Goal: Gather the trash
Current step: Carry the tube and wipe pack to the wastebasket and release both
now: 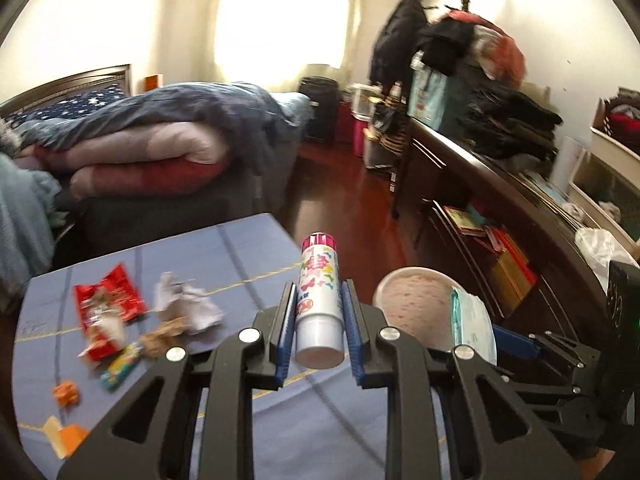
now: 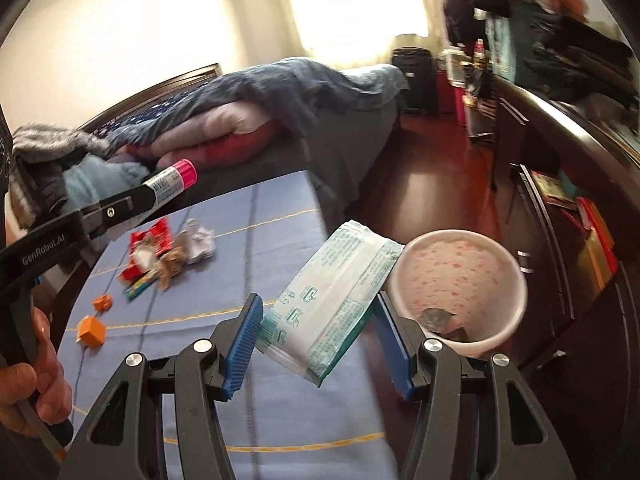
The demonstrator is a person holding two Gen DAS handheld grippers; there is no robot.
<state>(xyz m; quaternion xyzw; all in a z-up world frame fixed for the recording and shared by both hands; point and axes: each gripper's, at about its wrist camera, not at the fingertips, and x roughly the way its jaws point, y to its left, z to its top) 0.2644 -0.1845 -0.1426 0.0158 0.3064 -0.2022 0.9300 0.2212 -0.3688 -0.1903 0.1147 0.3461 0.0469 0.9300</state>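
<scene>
Carrying two pieces at once: the white-and-teal plastic tissue packet (image 2: 332, 304) sits clamped crosswise in my right gripper (image 2: 318, 346), its long axis slanting up and away toward the round white speckled bin (image 2: 516, 280), whose rim is just beside the packet's far corner, so this hand is the nearer one. My left gripper (image 1: 316, 330) is clamped on the white glue stick with the pink cap (image 1: 318, 300), pointing straight ahead, with the bin off to its right. Crumpled wrappers (image 1: 106, 308) wait on the blue tablecloth (image 1: 240, 248).
</scene>
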